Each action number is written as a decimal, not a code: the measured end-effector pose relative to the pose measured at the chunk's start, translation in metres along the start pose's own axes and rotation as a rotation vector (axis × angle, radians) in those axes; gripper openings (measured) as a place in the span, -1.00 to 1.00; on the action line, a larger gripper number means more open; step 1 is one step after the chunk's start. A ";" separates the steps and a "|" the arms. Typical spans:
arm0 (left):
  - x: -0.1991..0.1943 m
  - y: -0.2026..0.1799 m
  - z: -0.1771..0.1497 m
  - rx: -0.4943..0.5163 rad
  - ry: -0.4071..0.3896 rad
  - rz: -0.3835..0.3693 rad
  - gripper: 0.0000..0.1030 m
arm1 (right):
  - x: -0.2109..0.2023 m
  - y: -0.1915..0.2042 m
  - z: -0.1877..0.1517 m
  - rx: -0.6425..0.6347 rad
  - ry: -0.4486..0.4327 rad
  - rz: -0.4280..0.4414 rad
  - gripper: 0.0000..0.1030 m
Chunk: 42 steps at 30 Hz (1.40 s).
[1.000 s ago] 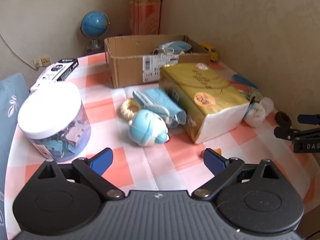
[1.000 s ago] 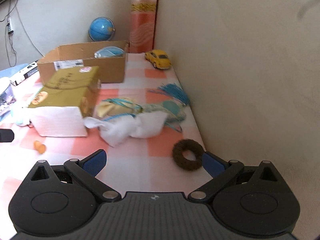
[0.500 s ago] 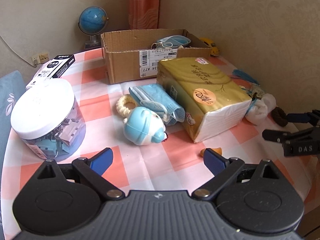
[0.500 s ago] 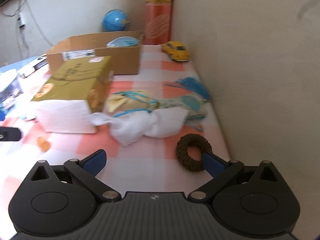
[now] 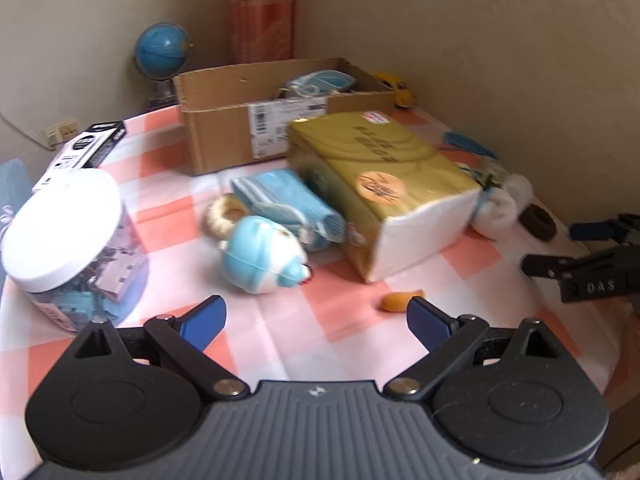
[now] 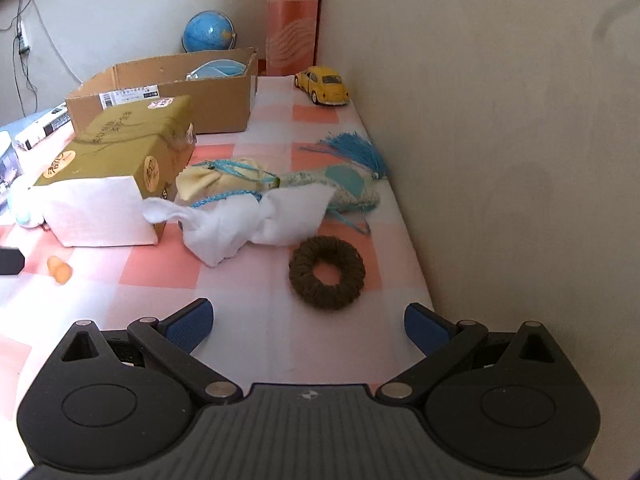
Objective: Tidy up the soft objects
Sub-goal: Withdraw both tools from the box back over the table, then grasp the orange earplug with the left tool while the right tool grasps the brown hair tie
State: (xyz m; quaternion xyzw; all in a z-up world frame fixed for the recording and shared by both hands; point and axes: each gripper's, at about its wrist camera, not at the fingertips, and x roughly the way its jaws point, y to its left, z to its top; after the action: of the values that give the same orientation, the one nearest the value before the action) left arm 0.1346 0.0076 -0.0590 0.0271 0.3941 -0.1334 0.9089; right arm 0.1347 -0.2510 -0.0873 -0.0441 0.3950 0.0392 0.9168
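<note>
The left gripper (image 5: 316, 318) hangs above a checked worktop (image 5: 352, 344) with its blue-padded jaws spread wide and nothing between them, and the right gripper (image 6: 308, 324) is likewise agape and empty — its view sharp, the left one blurred.

Ahead of the left gripper lies a pale blue plush toy (image 5: 262, 256) on its side, just beside a cream fabric ring (image 5: 224, 214) and a stack of blue face masks (image 5: 286, 204) that rests against a gold-wrapped tissue pack (image 5: 384, 184). A small orange piece (image 5: 400, 300) sits on the cloth near the gripper's right-hand pad. To the left stands a clear jar with a white lid (image 5: 64, 228), with a black-and-white box (image 5: 82, 150) behind it.

In the right wrist view a dark brown knitted ring (image 6: 327, 272) lies just ahead of the open jaws, close to the wall. Beyond it a knotted white cloth (image 6: 248, 224) touches a cream and blue drawstring pouch (image 6: 224, 180) and a patterned sachet with a blue tassel (image 6: 352, 150).

At the back, an open cardboard box (image 6: 168, 96) holds another blue mask (image 6: 218, 69). A yellow toy car (image 6: 323, 85) is parked by the wall, with a small globe (image 6: 208, 36) behind the box.
</note>
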 end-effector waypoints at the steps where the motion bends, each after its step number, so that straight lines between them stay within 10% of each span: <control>1: 0.001 -0.002 -0.001 0.007 0.005 -0.004 0.88 | 0.001 -0.001 0.000 0.011 0.002 0.010 1.00; 14: 0.018 -0.036 -0.007 0.042 0.021 -0.039 0.73 | -0.003 0.000 -0.008 -0.001 -0.052 0.019 1.00; 31: 0.018 -0.064 0.001 0.076 0.007 -0.014 -0.39 | -0.005 -0.003 -0.015 -0.016 -0.092 0.034 1.00; 42: 0.016 -0.062 0.000 0.077 0.007 -0.018 -0.42 | 0.003 -0.004 0.002 -0.046 -0.082 0.058 0.66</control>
State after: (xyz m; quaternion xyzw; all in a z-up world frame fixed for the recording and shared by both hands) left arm 0.1285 -0.0561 -0.0677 0.0589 0.3922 -0.1564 0.9046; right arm 0.1386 -0.2543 -0.0881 -0.0523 0.3572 0.0765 0.9294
